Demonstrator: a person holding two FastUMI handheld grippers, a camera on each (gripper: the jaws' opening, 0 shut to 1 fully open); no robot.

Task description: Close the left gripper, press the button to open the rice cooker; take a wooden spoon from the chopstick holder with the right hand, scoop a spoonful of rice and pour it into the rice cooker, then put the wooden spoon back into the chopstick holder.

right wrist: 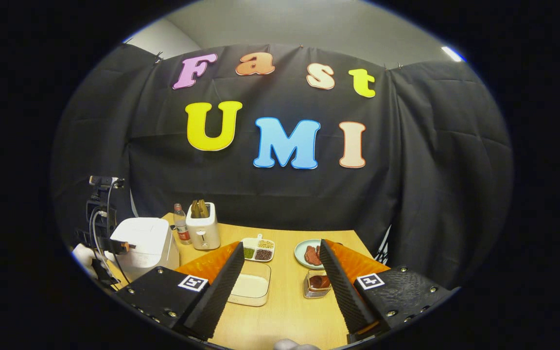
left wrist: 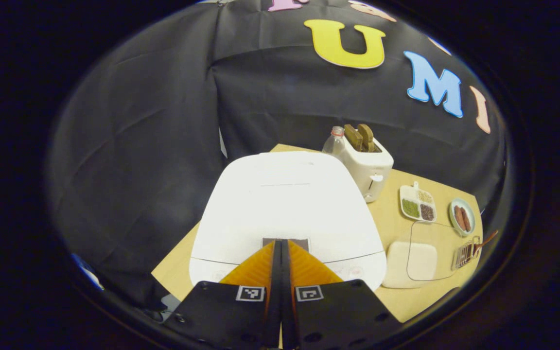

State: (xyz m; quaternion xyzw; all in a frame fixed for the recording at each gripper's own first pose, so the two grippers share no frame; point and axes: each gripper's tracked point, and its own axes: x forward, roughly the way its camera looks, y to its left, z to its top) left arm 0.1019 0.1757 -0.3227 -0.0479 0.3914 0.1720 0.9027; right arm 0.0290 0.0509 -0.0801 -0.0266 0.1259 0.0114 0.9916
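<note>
- Left gripper view: even, soft overhead light. The white rice cooker (left wrist: 285, 204) lid is overexposed, its surface detail washed out.
- Fisheye distortion bends the table (left wrist: 396, 296) edge and squeezes items near the rim, where focus softens.
- Right gripper view: a bright ceiling light (right wrist: 452, 53) at upper right. The black cloth absorbs light, its folds showing faintly.
- Shadows on the wooden table (right wrist: 285, 311) are weak and diffuse.

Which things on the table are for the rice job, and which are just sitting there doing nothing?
For the job:
rice cooker, lid down
left gripper, shut, at its button
right gripper, open
rice container
chopstick holder with the wooden spoon

Just sitting there:
toaster
water bottle
divided dish of beans
plate of meat
</note>
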